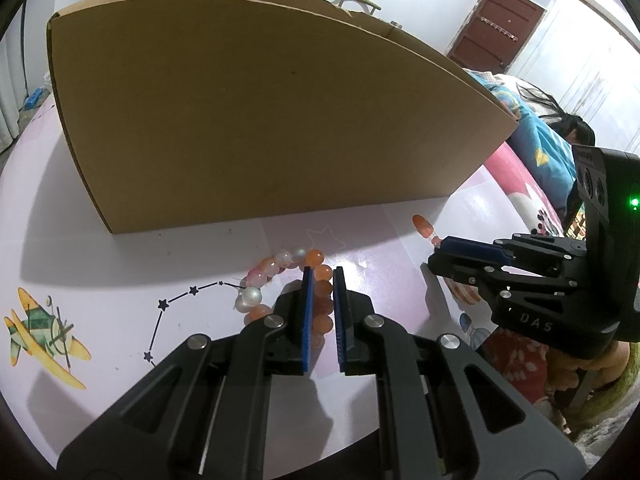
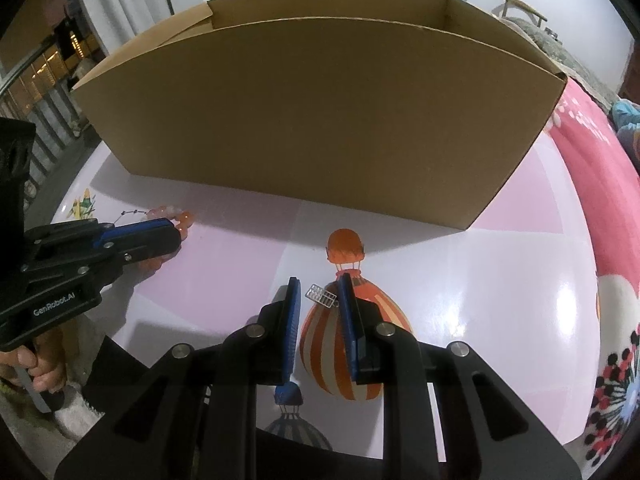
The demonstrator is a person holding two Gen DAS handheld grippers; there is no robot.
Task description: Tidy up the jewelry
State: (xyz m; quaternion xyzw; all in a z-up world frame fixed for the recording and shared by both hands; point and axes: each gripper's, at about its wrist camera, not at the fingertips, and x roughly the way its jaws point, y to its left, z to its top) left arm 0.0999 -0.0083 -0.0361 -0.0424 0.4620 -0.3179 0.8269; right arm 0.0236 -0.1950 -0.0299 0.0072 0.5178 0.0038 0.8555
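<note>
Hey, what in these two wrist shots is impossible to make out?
- Inside of the brown cardboard box: both views, hidden by its near wall.
- Near part of the orange and white bead bracelet: left wrist view, covered by the left gripper.
- Small silver metal piece between the right gripper fingers: right wrist view, too small to identify.

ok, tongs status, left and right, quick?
Left tongs: closed on the bead bracelet.
Right tongs: narrow gap, small silver piece between the pads; grip cannot be told.
</note>
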